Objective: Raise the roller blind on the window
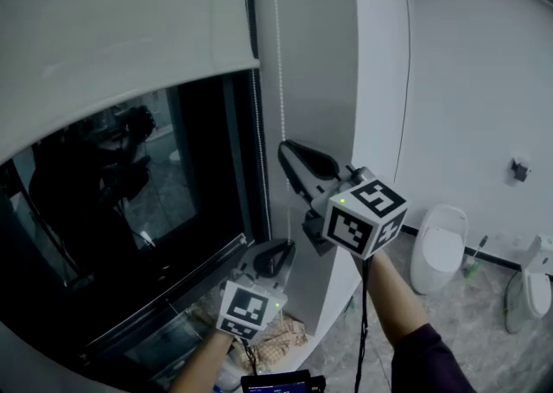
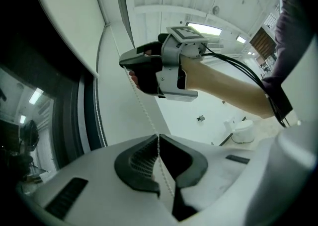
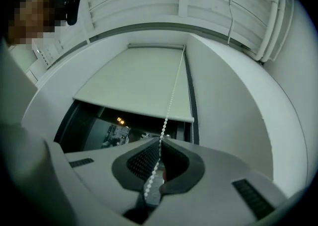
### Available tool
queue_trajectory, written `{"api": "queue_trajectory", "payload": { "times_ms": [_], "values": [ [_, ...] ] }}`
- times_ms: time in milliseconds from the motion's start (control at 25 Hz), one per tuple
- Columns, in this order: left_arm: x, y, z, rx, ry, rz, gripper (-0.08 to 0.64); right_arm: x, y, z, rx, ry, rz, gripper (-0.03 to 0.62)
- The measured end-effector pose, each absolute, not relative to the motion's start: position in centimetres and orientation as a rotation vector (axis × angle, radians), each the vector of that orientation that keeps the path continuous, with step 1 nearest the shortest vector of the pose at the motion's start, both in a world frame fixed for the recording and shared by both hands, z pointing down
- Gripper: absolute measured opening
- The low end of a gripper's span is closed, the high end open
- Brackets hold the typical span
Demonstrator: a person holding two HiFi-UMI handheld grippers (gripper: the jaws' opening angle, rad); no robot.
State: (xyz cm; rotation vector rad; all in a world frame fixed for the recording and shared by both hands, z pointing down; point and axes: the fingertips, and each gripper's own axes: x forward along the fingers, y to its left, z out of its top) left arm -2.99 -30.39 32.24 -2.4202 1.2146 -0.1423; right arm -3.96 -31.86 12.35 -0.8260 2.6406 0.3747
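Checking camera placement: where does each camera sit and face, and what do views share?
Head view: on the head, looking down at the window corner; both forearms, left gripper, right gripper.
Left gripper view: on the left gripper, looking up the bead chain; right gripper and forearm above.
Right gripper view: on the right gripper, looking up at the roller blind; person's head upper left.
Shared: the bead chain, everywhere.
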Motion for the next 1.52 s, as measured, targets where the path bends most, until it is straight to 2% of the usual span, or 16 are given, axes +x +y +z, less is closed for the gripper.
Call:
{"api": "queue_trajectory", "payload": {
  "times_ms": [280,520,800,1040,1320,1520],
  "values": [
    [-3.4,-29.6,34.6,-2.513,1.198,-0.124,0.021,-3.4,-31.6,14.3,-1.065,2.609,0.770,0.017],
    [-4.8,-29.1,31.9,-2.523,1.191,0.034,0.023,-3.5,-31.8,16.4,-1.145,2.631,0.900,0.017],
    [-7.9,-29.5,23.4,-2.441,1.242,0.227,0.023,-5.1,-31.6,24.0,-1.144,2.799,0.806,0.017],
    [-7.6,-30.6,18.4,-2.456,1.212,0.274,0.023,-6.1,-30.4,27.9,-1.106,2.846,0.735,0.017],
    [-6.0,-31.6,16.2,-2.442,1.172,0.251,0.023,-6.8,-28.8,30.0,-1.054,2.866,0.718,0.017],
    [-5.1,-31.6,18.4,-2.440,1.149,0.174,0.021,-6.8,-28.0,31.6,-1.024,2.917,0.728,0.017]
  ]
}}
